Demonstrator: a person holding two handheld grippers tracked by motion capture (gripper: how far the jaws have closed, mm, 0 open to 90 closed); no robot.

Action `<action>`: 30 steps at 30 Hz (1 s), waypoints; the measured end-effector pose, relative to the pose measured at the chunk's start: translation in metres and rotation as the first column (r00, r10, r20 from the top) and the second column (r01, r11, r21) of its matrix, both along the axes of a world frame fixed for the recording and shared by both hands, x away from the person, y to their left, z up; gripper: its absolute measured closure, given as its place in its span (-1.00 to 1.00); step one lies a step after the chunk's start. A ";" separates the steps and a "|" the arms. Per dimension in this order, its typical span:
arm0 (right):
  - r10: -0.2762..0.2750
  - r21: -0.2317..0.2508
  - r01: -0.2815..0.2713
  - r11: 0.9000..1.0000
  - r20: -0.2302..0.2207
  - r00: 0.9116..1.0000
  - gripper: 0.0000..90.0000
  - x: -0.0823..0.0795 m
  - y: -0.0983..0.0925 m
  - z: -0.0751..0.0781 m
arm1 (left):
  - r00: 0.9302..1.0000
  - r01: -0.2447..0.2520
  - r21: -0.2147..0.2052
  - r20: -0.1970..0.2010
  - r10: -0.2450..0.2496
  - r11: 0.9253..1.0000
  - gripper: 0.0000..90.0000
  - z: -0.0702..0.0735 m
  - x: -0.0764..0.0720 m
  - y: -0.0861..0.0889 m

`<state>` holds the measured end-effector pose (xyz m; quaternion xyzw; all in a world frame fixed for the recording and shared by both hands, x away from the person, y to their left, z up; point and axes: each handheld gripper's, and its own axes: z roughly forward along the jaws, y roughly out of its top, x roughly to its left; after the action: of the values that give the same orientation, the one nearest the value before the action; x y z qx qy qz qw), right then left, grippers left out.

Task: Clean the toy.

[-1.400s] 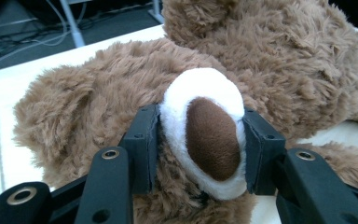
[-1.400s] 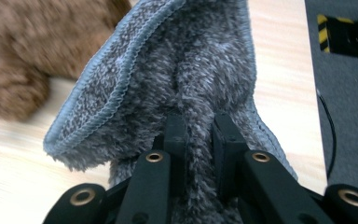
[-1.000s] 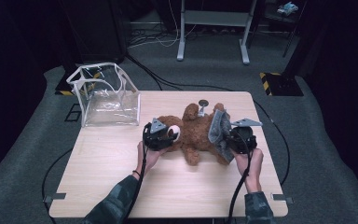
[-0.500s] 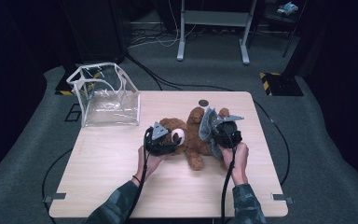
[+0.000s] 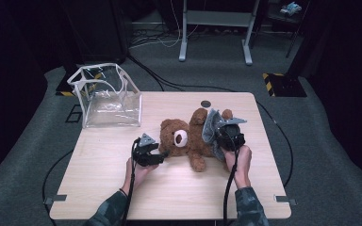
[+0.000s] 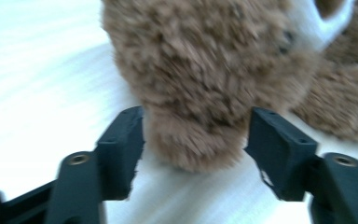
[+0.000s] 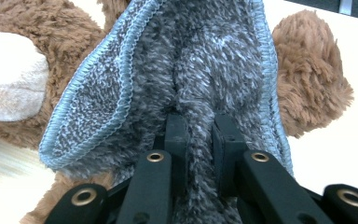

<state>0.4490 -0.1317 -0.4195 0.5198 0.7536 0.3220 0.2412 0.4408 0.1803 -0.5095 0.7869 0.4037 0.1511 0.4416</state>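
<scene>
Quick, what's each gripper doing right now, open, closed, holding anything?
Left gripper: open, jaws either side of the teddy bear's ear, just been closing.
Right gripper: shut on the grey cloth.

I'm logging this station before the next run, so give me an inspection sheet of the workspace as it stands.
Surface: light wooden table, bare at the front.
Job's things: brown teddy bear lying mid-table; grey cloth against it.
Clutter: clear plastic bag on the far left corner; small dark disc near the far edge.
Grippers: left tongs astride a furry part of the bear, left pad touching, right pad apart; right tongs shut on the cloth.
Cables: one trailing from each.
Surroundings: grey carpet, metal stand legs beyond.
</scene>
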 end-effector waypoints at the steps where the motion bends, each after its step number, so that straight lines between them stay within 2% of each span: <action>1: -0.002 0.002 0.002 1.000 0.005 1.000 0.76 0.000 0.000 0.000 | 1.000 0.009 0.009 0.009 -0.009 1.000 0.03 -0.001 -0.001 -0.002; 2: -0.007 0.004 0.007 1.000 0.001 1.000 0.76 0.000 0.000 0.000 | 1.000 0.013 0.016 0.012 -0.013 1.000 0.17 -0.001 -0.001 -0.004; 3: -0.009 -0.002 0.009 1.000 -0.007 1.000 0.76 0.000 0.000 0.000 | 1.000 0.010 0.033 0.019 -0.011 0.999 0.22 -0.001 -0.001 -0.005; 6: -0.016 -0.006 0.016 1.000 -0.002 1.000 0.77 0.000 -0.002 -0.001 | 1.000 0.011 0.023 0.025 -0.012 1.000 0.45 -0.005 0.001 -0.007; 8: -0.020 -0.008 0.020 1.000 -0.009 1.000 0.77 0.000 -0.004 -0.001 | 1.000 0.015 0.028 0.021 -0.016 0.999 0.56 -0.008 0.004 -0.009; 10: -0.028 -0.013 0.028 1.000 -0.013 1.000 0.77 0.000 -0.006 -0.002 | 1.000 0.009 0.016 0.017 -0.009 1.000 0.61 -0.010 0.006 -0.010; 12: -0.034 -0.014 0.034 0.999 -0.018 0.999 0.77 -0.001 -0.009 -0.002 | 1.000 0.003 0.022 0.021 -0.003 1.000 0.64 -0.012 0.008 -0.012; 17: -0.044 -0.022 0.043 0.999 -0.022 0.999 0.77 -0.003 -0.013 -0.002 | 1.000 0.013 0.016 0.022 -0.013 1.000 0.62 -0.015 0.013 -0.018; 19: -0.046 -0.026 0.045 0.999 -0.011 0.999 0.77 -0.006 -0.012 0.002 | 0.999 0.029 0.020 0.017 -0.029 0.999 0.51 -0.014 0.014 -0.018; 21: -0.030 -0.021 0.031 0.999 0.012 0.999 0.77 -0.010 -0.009 0.008 | 1.000 0.026 0.021 0.017 -0.026 0.999 0.31 -0.014 0.014 -0.018; 22: -0.022 -0.021 0.022 1.000 0.017 1.000 0.77 -0.012 -0.005 0.012 | 1.000 0.024 0.017 0.009 -0.024 1.000 0.14 -0.014 0.014 -0.017; 23: -0.002 -0.019 0.002 1.000 0.027 1.000 0.77 -0.015 0.001 0.018 | 1.000 0.022 0.014 0.003 -0.022 1.000 0.07 -0.014 0.013 -0.016; 26: 0.056 -0.016 -0.055 0.998 0.058 0.997 0.77 -0.019 0.017 0.029 | 1.000 0.015 0.029 -0.011 -0.015 0.999 0.06 -0.016 0.014 -0.012; 27: 0.087 -0.022 -0.086 0.996 0.068 0.994 0.77 -0.019 0.029 0.034 | 1.000 0.015 0.032 -0.015 -0.015 0.999 0.09 -0.016 0.015 -0.011; 30: 0.130 -0.020 -0.129 0.991 0.070 0.989 0.77 -0.016 0.048 0.040 | 1.000 0.014 0.026 -0.015 -0.014 1.000 0.20 -0.017 0.015 -0.010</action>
<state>0.4327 -0.0832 -0.3796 0.4560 0.7792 0.3495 0.2505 0.4560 0.1703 -0.5262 0.7965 0.3994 0.1475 0.4292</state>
